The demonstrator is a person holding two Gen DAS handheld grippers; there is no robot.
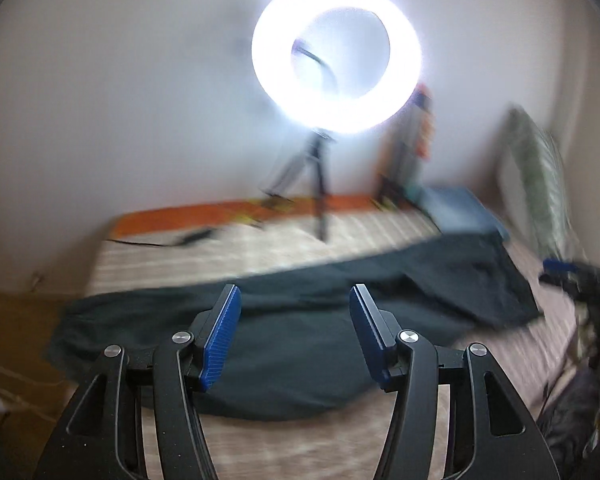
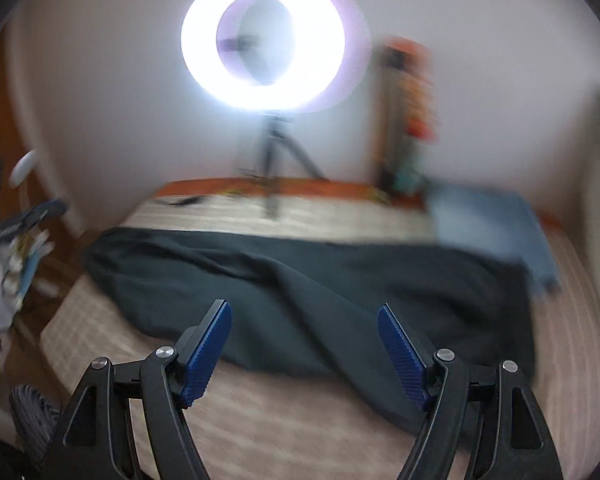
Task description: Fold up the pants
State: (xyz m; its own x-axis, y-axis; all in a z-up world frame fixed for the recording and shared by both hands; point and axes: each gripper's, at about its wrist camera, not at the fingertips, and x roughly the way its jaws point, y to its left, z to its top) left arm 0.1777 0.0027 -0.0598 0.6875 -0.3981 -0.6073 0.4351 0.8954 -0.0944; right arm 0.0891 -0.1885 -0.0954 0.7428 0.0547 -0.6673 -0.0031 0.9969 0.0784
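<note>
Dark green pants (image 1: 300, 340) lie stretched across a bed with a striped beige cover (image 1: 300, 448); the right wrist view shows the same pants (image 2: 320, 280) rumpled, with one fold running toward the near right. My left gripper (image 1: 295, 300) hovers above the near part of the pants, blue pads apart, nothing between them. My right gripper (image 2: 304, 316) also hangs over the pants with its pads wide apart and nothing held. At the right edge of the left wrist view the other gripper (image 1: 560, 268) shows as a blurred blue and black shape.
A bright ring light on a tripod (image 1: 336, 52) stands on the far side of the bed by the wall. A folded blue cloth (image 2: 488, 224) lies at the far right. An orange strip (image 1: 220, 212) runs along the far edge. A pillow (image 1: 540, 176) leans at right.
</note>
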